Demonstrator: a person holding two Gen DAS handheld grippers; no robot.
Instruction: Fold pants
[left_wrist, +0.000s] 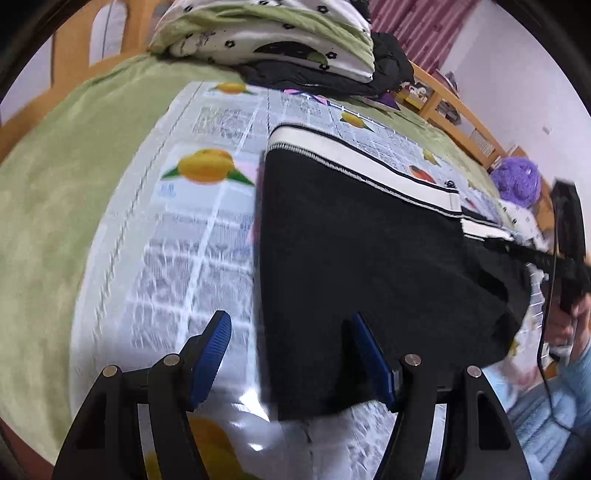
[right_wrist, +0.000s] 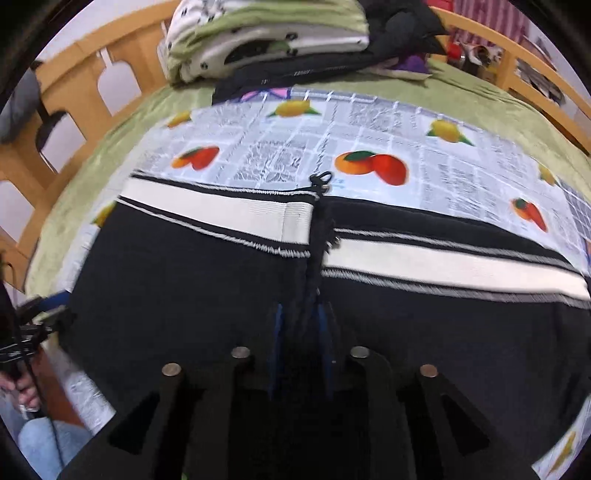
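Both hand-held grippers work over the green-blanketed bed (right_wrist: 461, 99), where a fruit-printed newspaper-pattern sheet (left_wrist: 207, 236) carries the black knit pants with cream side stripes (right_wrist: 184, 280). My right hand-held gripper (right_wrist: 300, 325) is clenched on a fold of the pants at their middle. My left hand-held gripper (left_wrist: 291, 354) is spread wide, ungrasping, at the pants' left edge.

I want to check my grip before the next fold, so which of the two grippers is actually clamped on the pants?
The right gripper: its blue fingers are pinched together on the black pants. The left gripper is spread wide open, gripping nothing.
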